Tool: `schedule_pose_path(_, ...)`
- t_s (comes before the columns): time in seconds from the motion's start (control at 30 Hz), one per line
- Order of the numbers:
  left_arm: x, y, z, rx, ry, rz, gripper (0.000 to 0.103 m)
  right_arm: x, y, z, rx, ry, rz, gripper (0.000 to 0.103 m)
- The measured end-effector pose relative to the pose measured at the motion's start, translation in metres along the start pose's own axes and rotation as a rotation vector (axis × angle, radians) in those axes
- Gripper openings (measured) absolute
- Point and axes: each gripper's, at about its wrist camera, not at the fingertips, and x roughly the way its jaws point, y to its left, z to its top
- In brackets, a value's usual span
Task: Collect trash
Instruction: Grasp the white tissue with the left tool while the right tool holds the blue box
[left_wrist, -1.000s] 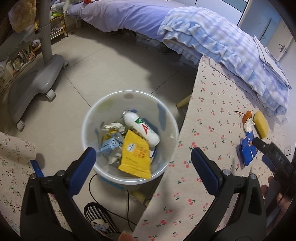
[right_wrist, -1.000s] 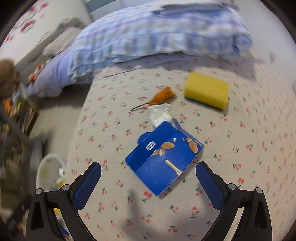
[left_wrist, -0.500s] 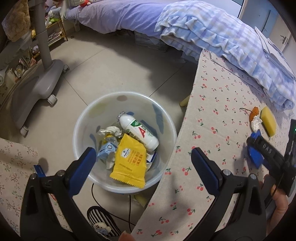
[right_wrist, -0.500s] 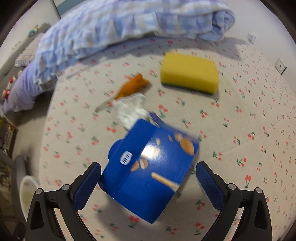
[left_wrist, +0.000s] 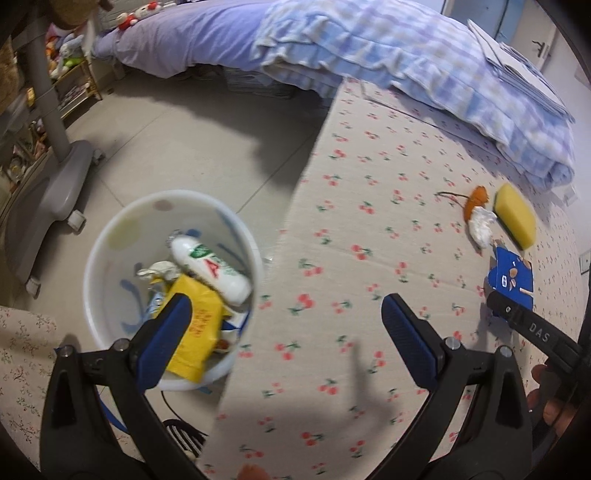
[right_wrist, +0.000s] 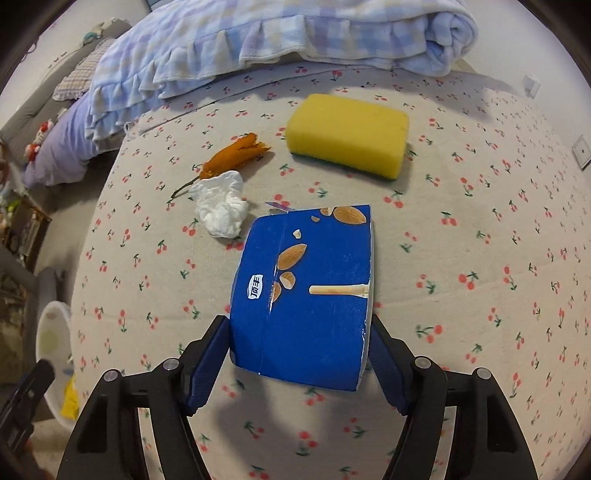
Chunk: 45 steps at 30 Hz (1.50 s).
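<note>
Presently, status by item:

Blue snack box (right_wrist: 303, 295): lies flat on the cherry-print table cover (right_wrist: 480, 258), near its front edge; flattened carton, almond print facing up.

Right gripper (right_wrist: 299, 354): its jaws have just been closing; the near end of the box sits between them, and both blue pads appear to meet its side edges; judged a grip on the box, not yet lifted.

Left gripper (left_wrist: 284, 332): jaws stand wide apart, nothing between them; it hangs above the table edge, beside the white bin (left_wrist: 110, 229).

Risk, grip: the carton is thin and hollow; pad pressure on its edges may buckle it, and the box may then slip out on the lift.

Risk, hold point: only the near end is clamped; the far end may droop or swing and brush the crumpled tissue (right_wrist: 221, 210) just beside it.

Risk, transfer: the bin stands on the floor off the table edge and already holds a yellow wrapper (left_wrist: 199, 332) and a white bottle (left_wrist: 210, 269); a release short of the rim drops the box on the floor.

Remaining items: tissue, orange flower (right_wrist: 236, 155) and yellow sponge (right_wrist: 347, 136) lie beyond the box; whether the sponge counts as trash is unclear.

Hidden: pad contact faces behind the box; box underside; bin contents under the wrapper; left view slightly blurred.
</note>
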Motion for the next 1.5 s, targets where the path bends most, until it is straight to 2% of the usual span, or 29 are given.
schedule_pose_path(0.3,0.008,-0.051,0.004,0.023,0.001,-0.047,0.102,-0.023,-0.041,0.009,-0.046,-0.034,0.016,0.074)
schedule_pose_path(0.47,0.009,-0.094,0.007,0.032,-0.039,-0.113,0.102,-0.038,-0.063,0.017,-0.079,-0.069,-0.001,0.074)
schedule_pose_path(0.63,0.015,-0.139,0.007,0.099,-0.105,-0.179,0.101,-0.041,-0.077,0.029,-0.098,-0.086,-0.013,0.074)
schedule_pose_path(0.77,0.024,-0.166,0.008,0.132,-0.147,-0.231,0.080,-0.041,-0.092,0.039,-0.103,-0.092,-0.016,0.074)
schedule_pose_path(0.9,0.039,-0.176,0.011,0.115,-0.152,-0.253,0.057,-0.038,-0.108,0.048,-0.089,-0.088,-0.011,0.074)
schedule_pose_path(1.1,0.058,-0.179,0.012,0.076,-0.140,-0.276,0.035,-0.035,-0.125,0.057,-0.059,-0.085,-0.004,0.073)
schedule_pose_path(1.23,0.062,-0.179,0.012,0.058,-0.150,-0.283,0.034,-0.033,-0.128,0.059,-0.059,-0.079,-0.001,0.073)
schedule_pose_path(1.4,0.058,-0.180,0.013,0.066,-0.159,-0.279,0.023,-0.034,-0.129,0.057,-0.060,-0.080,0.010,0.073)
schedule_pose_path(1.5,0.053,-0.179,0.011,0.083,-0.150,-0.283,0.021,-0.039,-0.129,0.055,-0.060,-0.087,0.023,0.073)
